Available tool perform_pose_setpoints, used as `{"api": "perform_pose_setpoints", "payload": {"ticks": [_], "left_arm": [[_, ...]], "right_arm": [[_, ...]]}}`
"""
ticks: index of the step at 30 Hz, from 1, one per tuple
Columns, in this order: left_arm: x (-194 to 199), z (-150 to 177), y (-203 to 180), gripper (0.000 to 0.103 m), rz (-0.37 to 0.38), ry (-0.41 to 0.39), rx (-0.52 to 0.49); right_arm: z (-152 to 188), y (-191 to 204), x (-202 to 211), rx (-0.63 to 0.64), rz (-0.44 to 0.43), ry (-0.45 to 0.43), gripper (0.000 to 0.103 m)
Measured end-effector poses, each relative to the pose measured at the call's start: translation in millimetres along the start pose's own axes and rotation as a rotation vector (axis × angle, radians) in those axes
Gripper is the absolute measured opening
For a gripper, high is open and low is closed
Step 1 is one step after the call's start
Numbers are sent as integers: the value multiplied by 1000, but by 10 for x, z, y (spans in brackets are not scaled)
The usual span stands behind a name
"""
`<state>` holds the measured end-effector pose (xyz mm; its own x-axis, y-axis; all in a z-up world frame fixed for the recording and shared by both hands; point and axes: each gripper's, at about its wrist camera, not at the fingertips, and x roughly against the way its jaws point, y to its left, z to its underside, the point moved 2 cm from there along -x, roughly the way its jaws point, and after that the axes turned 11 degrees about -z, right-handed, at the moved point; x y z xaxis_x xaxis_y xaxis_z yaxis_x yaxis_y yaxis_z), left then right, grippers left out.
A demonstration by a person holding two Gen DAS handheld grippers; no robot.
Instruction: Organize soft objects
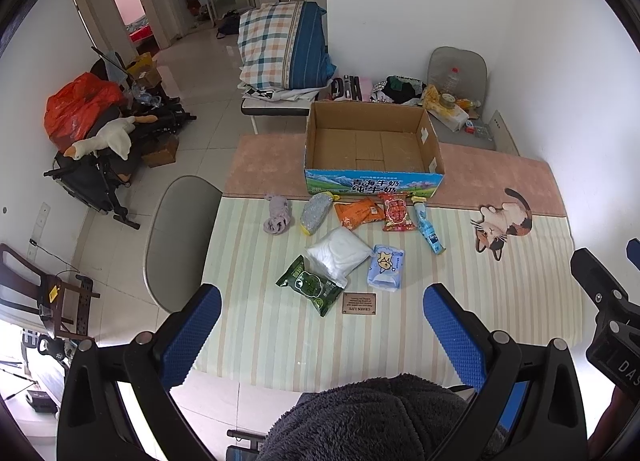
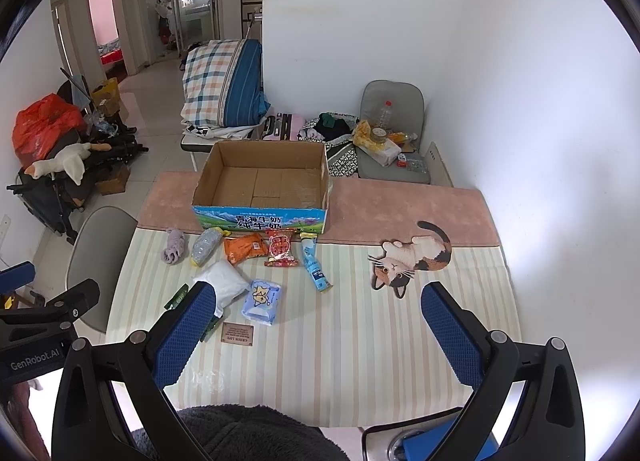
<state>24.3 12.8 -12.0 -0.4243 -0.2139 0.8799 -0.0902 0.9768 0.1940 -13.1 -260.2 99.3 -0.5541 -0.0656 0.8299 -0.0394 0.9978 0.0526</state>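
Observation:
An open, empty cardboard box [image 1: 372, 145] [image 2: 264, 185] stands at the far side of the table. In front of it lie a purple soft toy [image 1: 277, 213] [image 2: 174, 245], a silver sponge [image 1: 316, 211] [image 2: 205, 245], an orange packet [image 1: 359, 213] [image 2: 244, 247], a red snack bag [image 1: 397, 213] [image 2: 281, 248], a light blue tube [image 1: 429, 231] [image 2: 316, 267], a white bag [image 1: 338, 253] [image 2: 226, 283], a blue tissue pack [image 1: 386, 267] [image 2: 262, 301] and a green wipes pack [image 1: 308, 285]. My left gripper [image 1: 322, 311] and right gripper [image 2: 320, 311] are open and empty above the near table edge.
The table has a striped cloth [image 1: 460, 273] with a cat figure [image 1: 502, 223] [image 2: 412, 259] and a small brown plaque [image 1: 359, 303] [image 2: 237, 334]. A grey chair [image 1: 182, 237] stands at the left, another loaded chair [image 2: 394, 141] behind. A dark fleece [image 1: 372, 417] lies below.

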Motion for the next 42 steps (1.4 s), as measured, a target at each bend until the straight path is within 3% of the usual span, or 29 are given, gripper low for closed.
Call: {"api": "perform_pose_setpoints", "payload": {"ticks": [42], "left_arm": [[-1, 37, 34, 103, 6, -7, 13]], "right_arm": [[0, 0, 79, -5, -28, -15, 103]]}}
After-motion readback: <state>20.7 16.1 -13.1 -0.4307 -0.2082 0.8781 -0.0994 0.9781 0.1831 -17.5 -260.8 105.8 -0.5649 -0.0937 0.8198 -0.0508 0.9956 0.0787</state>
